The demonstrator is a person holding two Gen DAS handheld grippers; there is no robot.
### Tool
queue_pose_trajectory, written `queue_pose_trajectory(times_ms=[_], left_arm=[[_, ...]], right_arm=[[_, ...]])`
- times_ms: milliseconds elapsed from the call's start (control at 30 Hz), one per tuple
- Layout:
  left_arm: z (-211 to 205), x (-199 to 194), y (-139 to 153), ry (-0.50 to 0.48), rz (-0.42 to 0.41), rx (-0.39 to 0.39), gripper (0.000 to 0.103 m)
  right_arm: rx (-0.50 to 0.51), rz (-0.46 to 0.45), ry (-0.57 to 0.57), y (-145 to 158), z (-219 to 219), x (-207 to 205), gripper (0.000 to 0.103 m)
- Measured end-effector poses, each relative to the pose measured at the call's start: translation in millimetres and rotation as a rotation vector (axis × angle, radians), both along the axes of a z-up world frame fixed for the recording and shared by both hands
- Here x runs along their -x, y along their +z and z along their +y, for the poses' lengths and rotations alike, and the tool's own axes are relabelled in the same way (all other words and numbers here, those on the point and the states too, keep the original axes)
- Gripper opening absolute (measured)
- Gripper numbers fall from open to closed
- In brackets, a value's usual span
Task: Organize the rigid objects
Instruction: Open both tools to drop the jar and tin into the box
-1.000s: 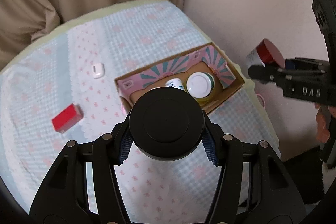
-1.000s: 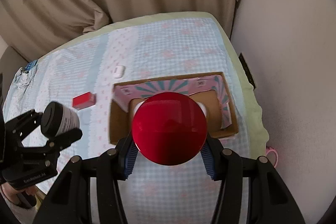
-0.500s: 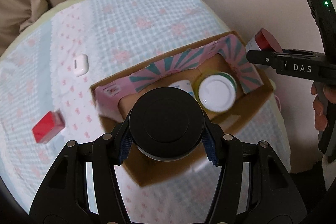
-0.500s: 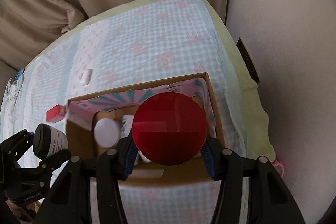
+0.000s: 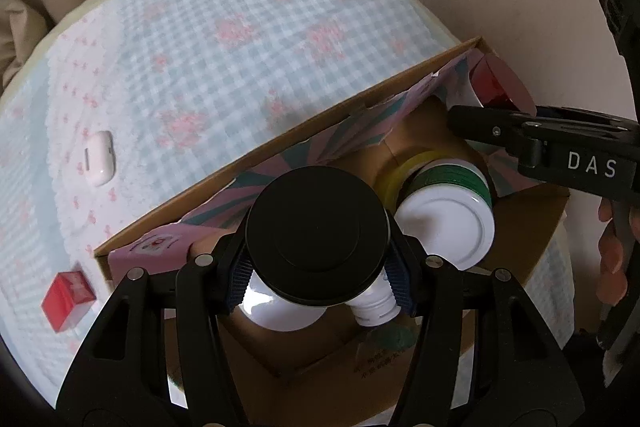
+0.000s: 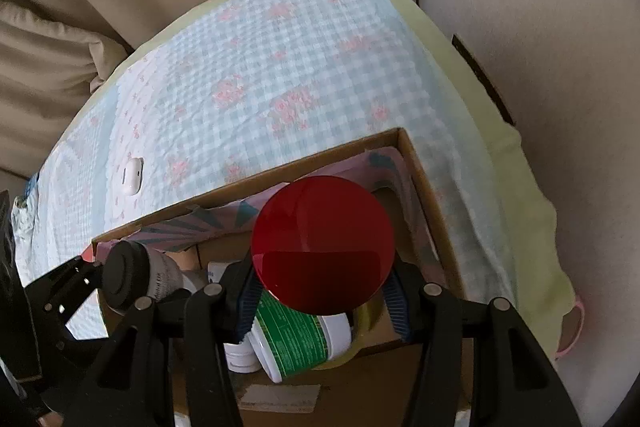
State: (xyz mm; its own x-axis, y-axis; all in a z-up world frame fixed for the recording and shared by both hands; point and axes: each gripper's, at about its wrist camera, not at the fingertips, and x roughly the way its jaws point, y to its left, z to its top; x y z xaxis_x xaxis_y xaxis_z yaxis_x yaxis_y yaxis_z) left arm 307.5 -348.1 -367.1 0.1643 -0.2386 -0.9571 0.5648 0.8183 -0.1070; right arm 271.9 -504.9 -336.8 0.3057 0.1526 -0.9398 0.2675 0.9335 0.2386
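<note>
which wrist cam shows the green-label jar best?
Right wrist. The green-label jar lies in the box just below the red-lid bottle, and its printed label is visible along the side. The left wrist view shows mostly its white end and a strip of green, partly behind the black-lid bottle.

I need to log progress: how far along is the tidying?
Done: a green-labelled jar lies in the cardboard box. In hand: left claw holds a black-lidded bottle, right claw a red-lidded one, both over the box. Left: white case and red block on the cloth.
</note>
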Motion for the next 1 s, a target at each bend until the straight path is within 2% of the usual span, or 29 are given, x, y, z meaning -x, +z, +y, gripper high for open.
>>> queue_pose_trajectory(times_ms=[200,233,267,300,333,433,567,667,1000], left_arm=[[-2.9,-3.8,-1.2,0.005,0.029,-0.035,0.056],[-3.0,-3.7,0.0,0.004,0.032,-0.041,0.079],[-3.3,-2.6,3.4,-0.005,0.027,-0.039,0.101],[-3.2,-0.7,7.3,-0.017,0.01,-0.031,0.103],[-3.6,0.8,9.7,-0.034,-0.003,-0.03,0.103],[-2.2,5.7,9.8,-0.072,-0.003,-0.066,0.103],[3.9,7.7,10.8,-0.052,-0.014,-0.074,0.103],[10.7,8.0,13.2,-0.025,-0.013,-0.062,0.103],[22.1,18.5,37.6,0.0,-0.047,-0.052,0.103]], right_arm=[[-0.002,0.026,-0.008,-7.5,1.7,-7.0,0.05],[-0.01,0.035,-0.011,-9.4,1.2,-8.3,0.05],[-0.026,0.048,-0.011,-12.0,0.0,-9.3,0.057],[-0.048,0.05,-0.01,-13.0,-0.7,-8.8,0.071],[-0.062,0.037,-0.013,-12.1,-0.8,-7.4,0.103],[-0.085,-0.021,-0.018,-2.0,-1.5,-2.4,0.103],[-0.097,-0.009,-0.012,0.0,-1.2,-1.2,0.103],[-0.069,-0.008,0.009,2.2,2.0,-1.1,0.103],[-0.044,-0.027,0.022,16.4,7.0,5.6,0.103]])
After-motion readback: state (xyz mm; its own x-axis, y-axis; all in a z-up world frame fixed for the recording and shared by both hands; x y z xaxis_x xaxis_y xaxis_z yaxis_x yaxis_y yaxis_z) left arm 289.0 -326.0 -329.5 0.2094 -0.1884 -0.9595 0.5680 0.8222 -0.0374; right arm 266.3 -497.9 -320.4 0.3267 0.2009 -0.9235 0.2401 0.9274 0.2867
